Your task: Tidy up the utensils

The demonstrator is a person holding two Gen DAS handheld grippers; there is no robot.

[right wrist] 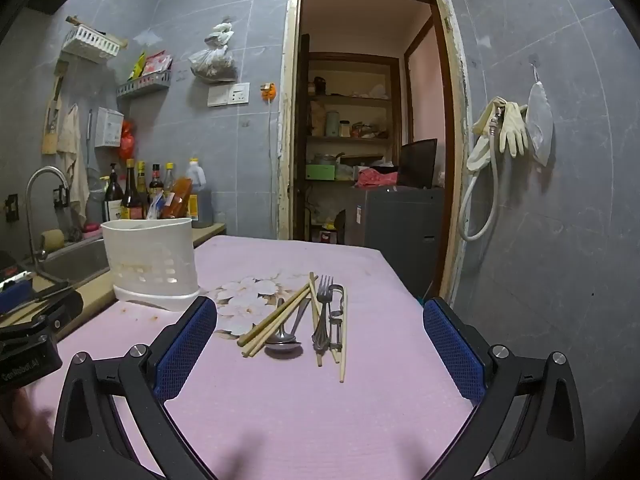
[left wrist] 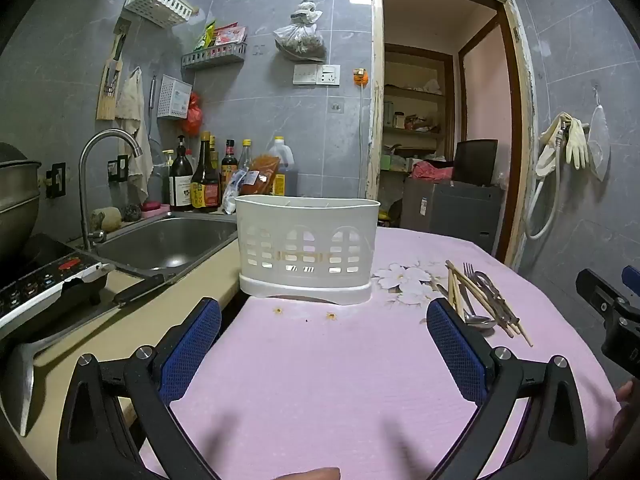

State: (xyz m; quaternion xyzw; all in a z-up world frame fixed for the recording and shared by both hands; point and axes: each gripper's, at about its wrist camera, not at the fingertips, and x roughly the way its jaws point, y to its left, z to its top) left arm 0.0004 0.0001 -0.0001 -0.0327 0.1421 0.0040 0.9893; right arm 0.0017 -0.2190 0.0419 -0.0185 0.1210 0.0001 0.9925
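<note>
A small grey-tiled kitchen holds a surface (right wrist: 320, 400) draped in a pink flowered cloth, with a sink (left wrist: 168, 240) to its left and an open doorway behind. On the cloth, a loose heap of utensils lies near the right side: wooden chopsticks (right wrist: 276, 320), a spoon (right wrist: 283, 345), a fork (right wrist: 322, 312) and another metal piece that is hard to identify. The white slotted caddy (left wrist: 307, 252) stands upright at the left rear of the cloth, well apart from the heap, and appears empty from here.

The left hand-held gripper (left wrist: 324, 316) has its fingers spread wide, facing the caddy with nothing between them. The right hand-held gripper (right wrist: 320, 316) is likewise spread, aimed at the heap without touching it.

The step in hand looks like the first pick. Because the pieces overlap, it would likely go best to take an outlying chopstick or the fork by its handle, pinching across the narrow width, lifting cleanly, then lowering it handle-down into one caddy compartment while the left steadies the caddy if it tips.
</note>
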